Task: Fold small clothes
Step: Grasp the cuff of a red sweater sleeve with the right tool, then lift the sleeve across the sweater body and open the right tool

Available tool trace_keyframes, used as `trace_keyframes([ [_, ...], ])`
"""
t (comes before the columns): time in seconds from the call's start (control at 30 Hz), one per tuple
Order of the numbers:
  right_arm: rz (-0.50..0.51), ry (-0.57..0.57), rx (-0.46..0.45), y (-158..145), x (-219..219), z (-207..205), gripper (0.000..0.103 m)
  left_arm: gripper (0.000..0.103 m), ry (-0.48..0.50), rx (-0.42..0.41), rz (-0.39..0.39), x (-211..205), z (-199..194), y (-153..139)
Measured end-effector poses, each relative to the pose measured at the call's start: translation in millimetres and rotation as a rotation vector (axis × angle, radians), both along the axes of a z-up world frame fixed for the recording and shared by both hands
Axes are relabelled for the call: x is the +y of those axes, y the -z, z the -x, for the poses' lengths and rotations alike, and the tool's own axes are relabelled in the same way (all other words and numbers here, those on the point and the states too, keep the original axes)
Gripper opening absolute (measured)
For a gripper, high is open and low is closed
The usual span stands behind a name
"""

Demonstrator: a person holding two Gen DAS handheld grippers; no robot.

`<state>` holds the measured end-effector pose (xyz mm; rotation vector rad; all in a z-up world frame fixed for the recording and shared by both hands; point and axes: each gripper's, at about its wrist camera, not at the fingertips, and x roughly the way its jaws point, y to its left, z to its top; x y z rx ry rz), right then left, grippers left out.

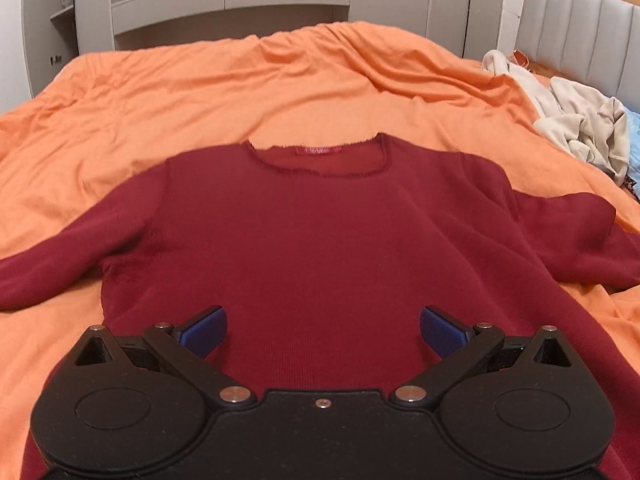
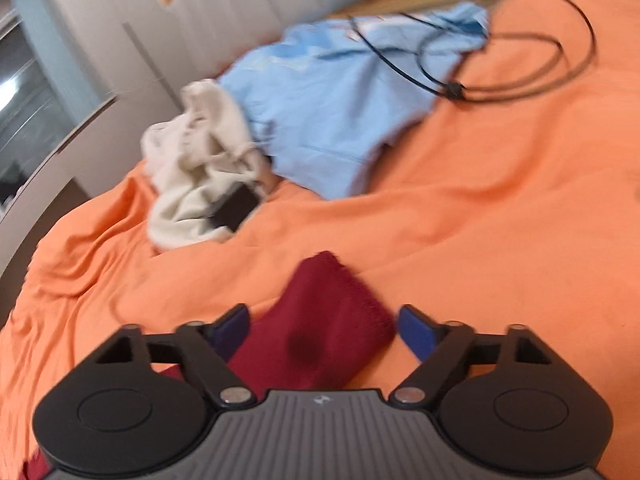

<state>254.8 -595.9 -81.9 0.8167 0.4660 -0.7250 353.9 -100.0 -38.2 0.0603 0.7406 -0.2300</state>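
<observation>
Red sweater (image 1: 320, 240) lies flat on orange bedsheet (image 1: 200, 92), neckline toward 12 o'clock, sleeves spread to 9 and 3. Left tongs (image 1: 323, 330) wide open above hem, gripping nothing. Right tongs (image 2: 323, 330) open, straddling sleeve cuff (image 2: 336, 304). Cream garment (image 2: 192, 176), blue garment (image 2: 320, 112), black cable (image 2: 500, 60) lie toward 12 o'clock.

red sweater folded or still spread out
Spread out: the red sweater lies flat on the orange sheet, neckline up, both sleeves out to the sides.
</observation>
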Motion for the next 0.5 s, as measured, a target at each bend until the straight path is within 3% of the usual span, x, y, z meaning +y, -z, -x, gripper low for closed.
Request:
trace_keyframes([
  [0.1, 0.024, 0.001, 0.07, 6, 3, -8, 0.044, 0.103, -0.005, 0.01, 0.007, 1, -1, 1],
  [0.2, 0.063, -0.023, 0.076, 2, 11, -10, 0.01, 0.103, -0.008, 0.015, 0.008, 1, -1, 2],
  [0.37, 0.102, -0.015, -0.065, -25, 13, 7, 0.006, 0.103, -0.013, 0.003, 0.018, 3, -1, -2],
  [0.5, 0.3, 0.04, -0.12, -57, 15, 23, 0.006, 0.103, -0.036, -0.028, 0.035, 16, -2, -11],
])
